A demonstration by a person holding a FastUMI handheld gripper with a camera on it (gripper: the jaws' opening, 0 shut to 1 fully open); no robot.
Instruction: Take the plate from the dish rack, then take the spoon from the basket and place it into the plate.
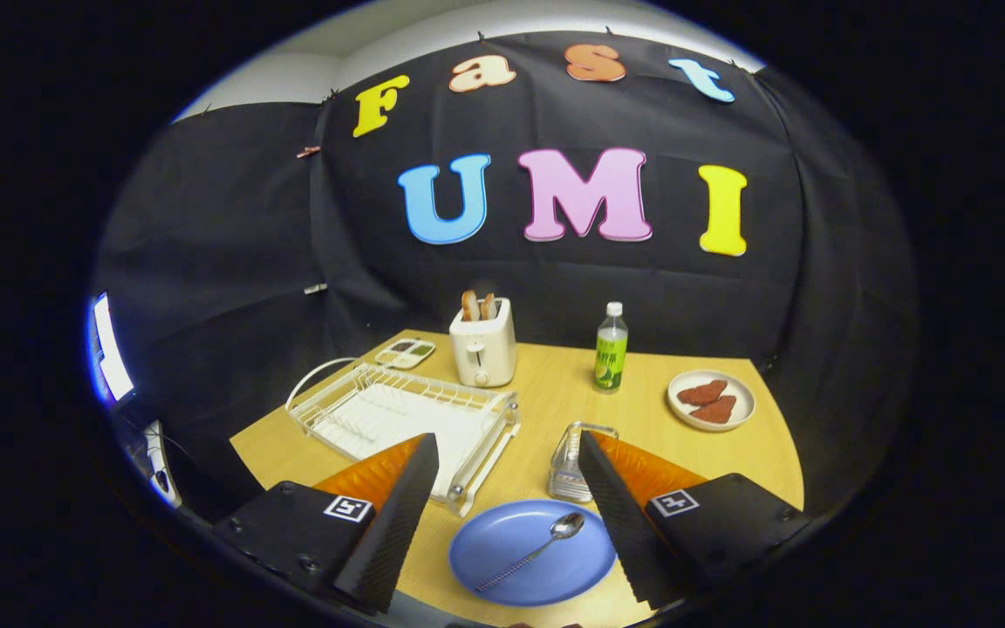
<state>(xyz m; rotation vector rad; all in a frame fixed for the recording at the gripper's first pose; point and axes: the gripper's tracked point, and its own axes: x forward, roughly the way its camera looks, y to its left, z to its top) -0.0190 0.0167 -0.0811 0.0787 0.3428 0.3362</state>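
Tongs (502,515) spread wide, gripping nothing, hovering over the blue plate (502,571) on the wooden table (555,392). Spoon (530,549) lies in the plate; basket (574,458) just behind it, dish rack (402,414) behind-left, black cloth walls beyond.

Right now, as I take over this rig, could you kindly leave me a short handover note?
Hand-held gripper: open, holding nothing, fingers apart above the table.
Round blue plate: flat on the wooden table, between the fingers.
Metal spoon: lying in the plate.
White wire dish rack: beyond the left finger, no plate in it.
Clear basket: just beyond the plate.
Done: plate out, spoon placed.
Left: nothing apparent.
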